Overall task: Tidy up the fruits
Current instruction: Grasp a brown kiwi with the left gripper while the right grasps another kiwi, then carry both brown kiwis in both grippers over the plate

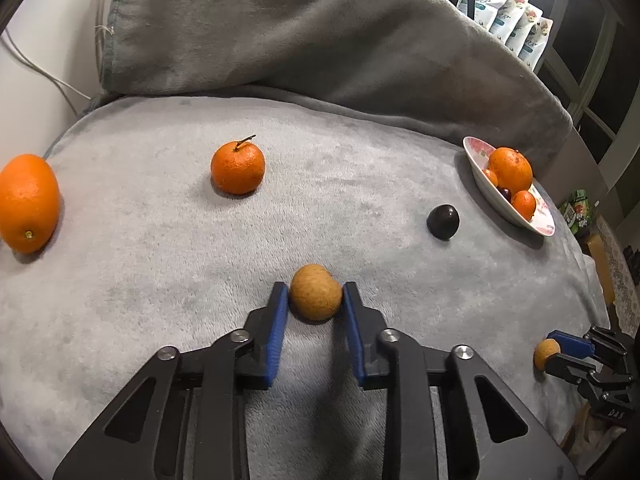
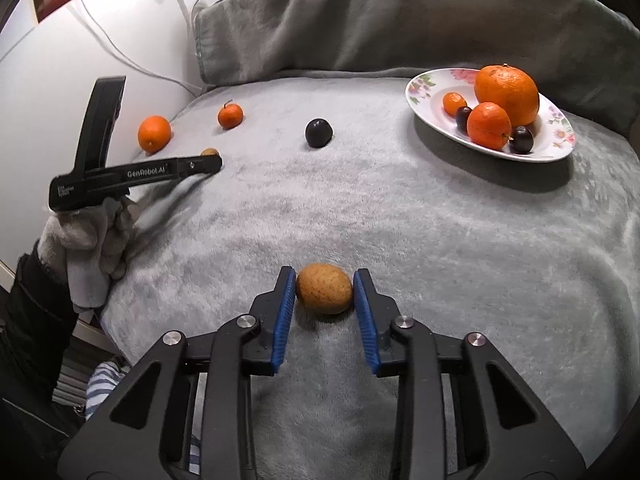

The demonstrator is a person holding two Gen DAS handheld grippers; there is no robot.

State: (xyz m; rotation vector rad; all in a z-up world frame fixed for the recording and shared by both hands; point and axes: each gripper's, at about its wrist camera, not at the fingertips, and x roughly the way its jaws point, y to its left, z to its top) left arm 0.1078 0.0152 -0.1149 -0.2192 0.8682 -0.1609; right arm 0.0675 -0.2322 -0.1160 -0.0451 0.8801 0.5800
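My left gripper [image 1: 315, 294] is shut on a small brown fruit [image 1: 315, 297] that rests on the grey blanket [image 1: 180, 264]. My right gripper [image 2: 324, 289] is shut on a second small brown fruit [image 2: 324, 289], also on the blanket. A floral plate [image 2: 556, 136] at the right holds a large orange [image 2: 507, 89], smaller oranges and dark plums. Loose on the blanket are a dark plum [image 1: 443, 221], a stemmed mandarin [image 1: 237, 167] and an oval orange [image 1: 27, 202].
A blanket-covered backrest [image 1: 320, 32] rises behind the flat surface. A white wall with cables [image 2: 120, 52] is at the left. Packaged bags [image 1: 508, 16] stand at the back right. The surface drops off at the right edge [image 1: 592, 280].
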